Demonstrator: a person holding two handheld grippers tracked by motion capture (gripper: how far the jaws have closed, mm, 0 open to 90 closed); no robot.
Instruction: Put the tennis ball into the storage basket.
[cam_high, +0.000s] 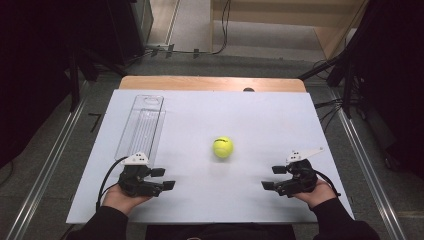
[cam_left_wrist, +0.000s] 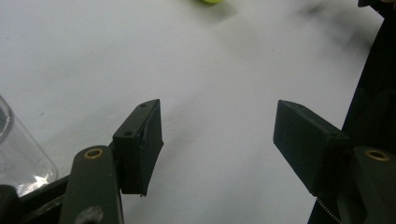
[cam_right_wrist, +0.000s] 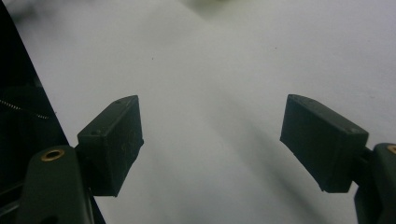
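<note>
The fuzzy yellow-green tennis ball (cam_high: 223, 147), judged light, springy and prone to rolling, is seen mid-surface (cam_high: 200, 107) between both spread, empty tongs (cam_high: 167, 178) (cam_high: 272, 177) and is best pinched across its widest middle

Your tennis ball (cam_high: 223, 147) sits mid-table (cam_high: 260, 110), between and beyond your left gripper (cam_high: 163, 178) and right gripper (cam_high: 273, 177); the clear tray (cam_high: 142, 125), seemingly empty, lies far left.

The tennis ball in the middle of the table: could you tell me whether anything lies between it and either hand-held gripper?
Nothing visible does. The tennis ball sits alone on bare white table; the left hand-held gripper and right hand-held gripper both have open jaws. The clear tray lies off to the left.
</note>
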